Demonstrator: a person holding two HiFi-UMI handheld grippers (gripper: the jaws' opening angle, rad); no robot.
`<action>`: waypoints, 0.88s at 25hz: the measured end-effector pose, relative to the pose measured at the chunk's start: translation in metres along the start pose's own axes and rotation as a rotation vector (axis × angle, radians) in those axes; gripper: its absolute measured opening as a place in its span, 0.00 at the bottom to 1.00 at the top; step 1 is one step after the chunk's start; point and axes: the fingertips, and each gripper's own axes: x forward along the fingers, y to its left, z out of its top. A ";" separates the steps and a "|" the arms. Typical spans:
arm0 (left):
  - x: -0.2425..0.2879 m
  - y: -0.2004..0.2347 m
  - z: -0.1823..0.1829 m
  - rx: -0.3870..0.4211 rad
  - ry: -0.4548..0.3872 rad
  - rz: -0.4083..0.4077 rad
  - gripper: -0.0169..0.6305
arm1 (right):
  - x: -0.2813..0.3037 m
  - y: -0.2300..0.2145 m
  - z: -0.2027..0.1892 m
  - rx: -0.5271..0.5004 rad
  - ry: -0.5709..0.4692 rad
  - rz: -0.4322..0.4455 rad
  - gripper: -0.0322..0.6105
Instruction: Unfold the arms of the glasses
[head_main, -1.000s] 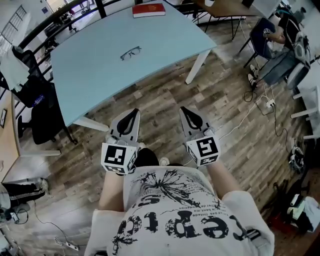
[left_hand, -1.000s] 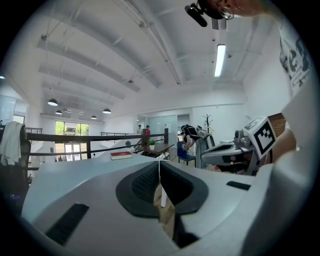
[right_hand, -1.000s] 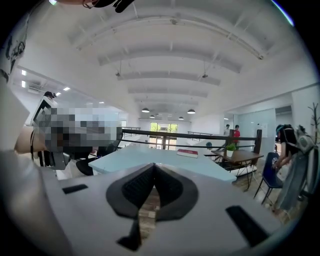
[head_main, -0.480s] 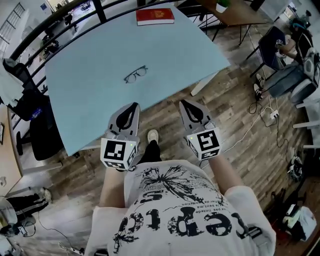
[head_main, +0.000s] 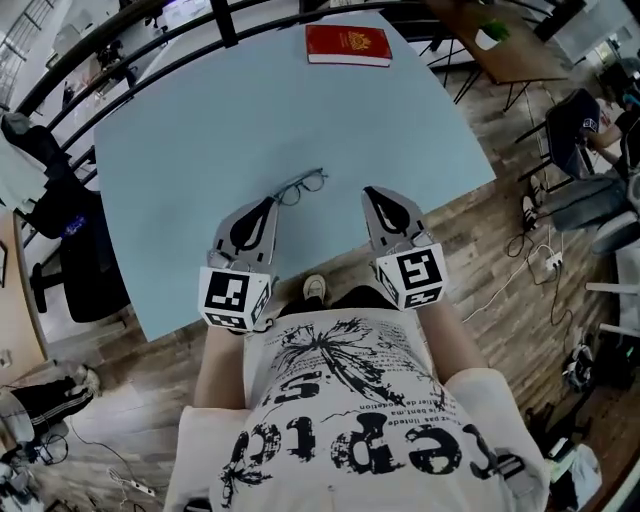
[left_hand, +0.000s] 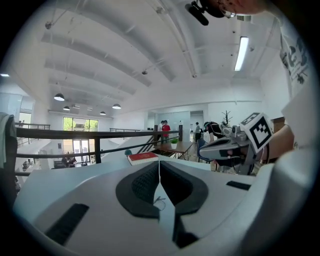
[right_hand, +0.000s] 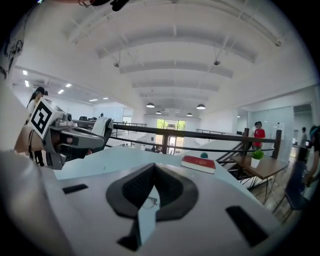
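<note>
Moved forward since a second ago, from over the wood floor to the near edge of the table (head_main: 180, 130). Noted left gripper (head_main: 268, 204) and right gripper (head_main: 372, 194) side by side, near level, both clenched and empty. Found glasses (head_main: 300, 187) lying on the table between the tips, thin dark frame, touched by neither; fold of arms too small to tell.
</note>
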 end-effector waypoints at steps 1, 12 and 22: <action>0.005 0.006 -0.005 -0.008 0.016 0.012 0.06 | 0.011 -0.002 -0.003 0.001 0.015 0.018 0.07; 0.065 0.063 -0.044 -0.140 0.119 0.222 0.06 | 0.134 -0.031 -0.041 -0.079 0.188 0.328 0.07; 0.114 0.072 -0.103 -0.204 0.233 0.297 0.06 | 0.194 -0.028 -0.121 -0.177 0.427 0.632 0.07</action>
